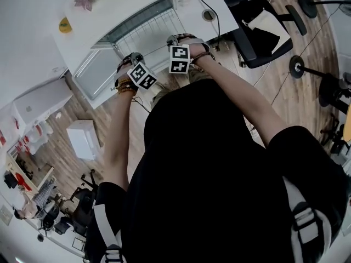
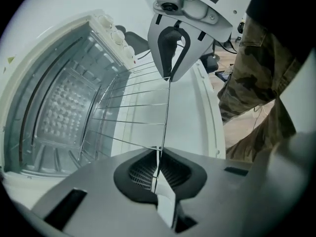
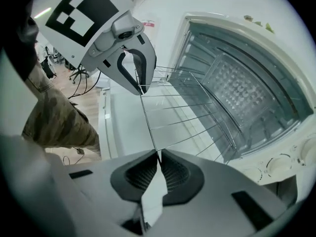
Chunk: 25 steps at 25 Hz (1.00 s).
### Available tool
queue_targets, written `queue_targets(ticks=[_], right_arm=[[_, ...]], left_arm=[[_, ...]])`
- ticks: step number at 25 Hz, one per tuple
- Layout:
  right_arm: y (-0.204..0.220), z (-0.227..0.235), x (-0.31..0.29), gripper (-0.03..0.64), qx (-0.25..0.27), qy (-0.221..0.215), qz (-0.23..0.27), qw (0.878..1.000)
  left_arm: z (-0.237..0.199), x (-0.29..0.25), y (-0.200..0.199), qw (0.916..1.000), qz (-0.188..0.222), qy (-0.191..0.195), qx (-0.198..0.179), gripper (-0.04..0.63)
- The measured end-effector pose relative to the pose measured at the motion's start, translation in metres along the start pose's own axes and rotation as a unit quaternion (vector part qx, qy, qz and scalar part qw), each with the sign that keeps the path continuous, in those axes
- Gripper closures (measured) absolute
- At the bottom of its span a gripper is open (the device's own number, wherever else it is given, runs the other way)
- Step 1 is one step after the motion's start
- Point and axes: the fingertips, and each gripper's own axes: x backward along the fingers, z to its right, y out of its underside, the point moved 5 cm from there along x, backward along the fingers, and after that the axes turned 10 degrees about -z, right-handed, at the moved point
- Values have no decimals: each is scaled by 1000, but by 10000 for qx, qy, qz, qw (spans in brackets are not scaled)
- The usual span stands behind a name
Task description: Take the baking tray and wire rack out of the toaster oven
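Note:
The white toaster oven (image 1: 96,70) stands on a white table with its door (image 2: 190,107) folded down. The wire rack (image 2: 166,112) is drawn partly out, over the door. My left gripper (image 2: 159,152) is shut on the rack's front bar, and my right gripper (image 3: 158,153) is shut on the same bar further along. Each shows in the other's view: right gripper (image 2: 169,78), left gripper (image 3: 140,89). From the head view, both grippers (image 1: 134,56) (image 1: 178,39) sit at the rack's (image 1: 151,29) near edge. Deep inside is a dimpled metal surface (image 3: 237,90); I cannot tell if it is the tray.
The oven's knobs (image 3: 279,164) sit beside the opening. A black office chair (image 1: 258,26) stands right of the table, a white box (image 1: 82,138) on the wooden floor at left. A person's camouflage trousers (image 2: 252,73) are close to the door's edge.

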Motion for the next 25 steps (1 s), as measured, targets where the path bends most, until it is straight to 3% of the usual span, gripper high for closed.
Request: queue_targets(ticks=[14,20,25], right_arm=[[25,-30,41,569,-150,58,-63,9999],[25,-40,68,566,-482,589,-83,9971],[12,-79,97,557,-835,670,-169,9941]], left_arm=[[42,42,-8,9981,131,245,547,560],[53,65,-6,9950,322,396,855,561],[82,92,22,9941,544,447,826,568]])
